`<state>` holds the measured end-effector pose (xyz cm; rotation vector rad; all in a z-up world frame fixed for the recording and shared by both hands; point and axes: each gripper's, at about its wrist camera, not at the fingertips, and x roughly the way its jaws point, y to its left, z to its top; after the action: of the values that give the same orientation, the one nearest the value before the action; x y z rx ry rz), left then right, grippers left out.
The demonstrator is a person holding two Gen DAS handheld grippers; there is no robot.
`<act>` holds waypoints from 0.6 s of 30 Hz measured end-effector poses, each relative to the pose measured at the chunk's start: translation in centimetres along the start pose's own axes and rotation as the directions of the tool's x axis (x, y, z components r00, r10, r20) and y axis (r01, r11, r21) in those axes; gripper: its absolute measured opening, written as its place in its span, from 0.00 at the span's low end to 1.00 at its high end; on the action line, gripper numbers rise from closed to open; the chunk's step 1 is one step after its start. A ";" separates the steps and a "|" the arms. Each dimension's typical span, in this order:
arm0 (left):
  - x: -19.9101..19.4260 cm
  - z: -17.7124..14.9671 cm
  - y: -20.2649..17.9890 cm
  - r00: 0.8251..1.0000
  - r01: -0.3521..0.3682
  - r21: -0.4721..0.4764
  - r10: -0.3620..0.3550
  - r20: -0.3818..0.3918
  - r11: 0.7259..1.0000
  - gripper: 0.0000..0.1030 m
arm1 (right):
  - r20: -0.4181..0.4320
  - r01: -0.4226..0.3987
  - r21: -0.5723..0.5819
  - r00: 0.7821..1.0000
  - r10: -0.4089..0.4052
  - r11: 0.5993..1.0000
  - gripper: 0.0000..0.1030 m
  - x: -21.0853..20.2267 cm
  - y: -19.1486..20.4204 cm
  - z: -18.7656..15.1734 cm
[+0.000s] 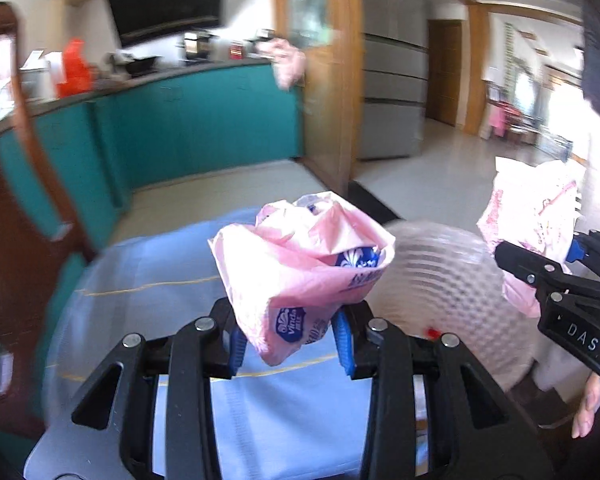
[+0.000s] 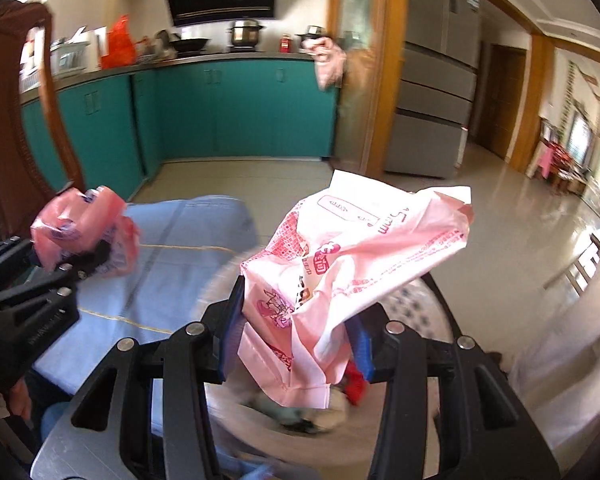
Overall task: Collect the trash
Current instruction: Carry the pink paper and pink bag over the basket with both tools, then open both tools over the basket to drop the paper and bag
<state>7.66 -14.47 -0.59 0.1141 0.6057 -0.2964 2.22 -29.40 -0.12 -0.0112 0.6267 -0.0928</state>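
1. A crumpled pink tissue wrapper (image 1: 300, 264) is clamped between the blue pads of the left claw (image 1: 292, 340), carried in the air directly ahead of the pads. Most of its bulk stands above them.
2. A larger pink printed bag (image 2: 347, 280) is clamped in the right claw (image 2: 300, 336); its long loose end fans up and to the right, beyond the pads.
3. A pale round bin (image 1: 439, 280) with a textured liner lies just ahead and to the right of the left claw, and directly below the right claw, where other rubbish is seen inside.
4. The step in hand is judged to be delivery into the bin. Each piece is best brought fully over the mouth and lowered before release, as light film is likely to drift or catch on the rim.
5. The bag's trailing end should be kept inside the rim; the right load may well be dropped first.
6. The two claws stand near each other, so alternate release is advised.
7. A blue-covered tabletop (image 1: 148, 276) lies below and to the left of both claws. Open floor (image 2: 499, 240) lies ahead; a dark wooden chair (image 2: 4, 140) stands to the far left.
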 end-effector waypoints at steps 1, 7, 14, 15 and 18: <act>1.0 0.1 -1.2 0.999 0.032 0.009 -0.032 -0.024 0.999 0.36 | -0.006 0.017 0.019 1.000 -0.017 1.000 0.45 0.0 -1.3 -0.4; 4.4 -0.1 -5.9 0.992 0.091 0.065 -0.085 -0.089 0.994 0.37 | -0.044 0.060 0.104 0.997 -0.056 0.993 0.45 0.6 -5.8 -2.0; 6.3 -0.2 -7.2 0.983 0.134 0.060 -0.125 -0.134 0.989 0.50 | -0.076 0.062 0.141 0.996 -0.051 0.988 0.45 2.6 -7.0 -2.4; 6.3 -0.2 -7.1 0.983 0.134 0.054 -0.126 -0.133 0.989 0.62 | -0.079 0.061 0.140 0.996 -0.051 0.988 0.45 2.7 -6.9 -2.3; 6.1 -0.2 -6.6 0.988 0.110 0.042 -0.105 -0.115 0.993 0.73 | -0.092 0.056 0.137 0.995 -0.043 0.989 0.46 3.4 -6.8 -2.4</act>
<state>10.29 -22.21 -4.36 0.1458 0.7179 -0.4116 2.99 -36.48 -3.78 0.1127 0.7075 -0.1857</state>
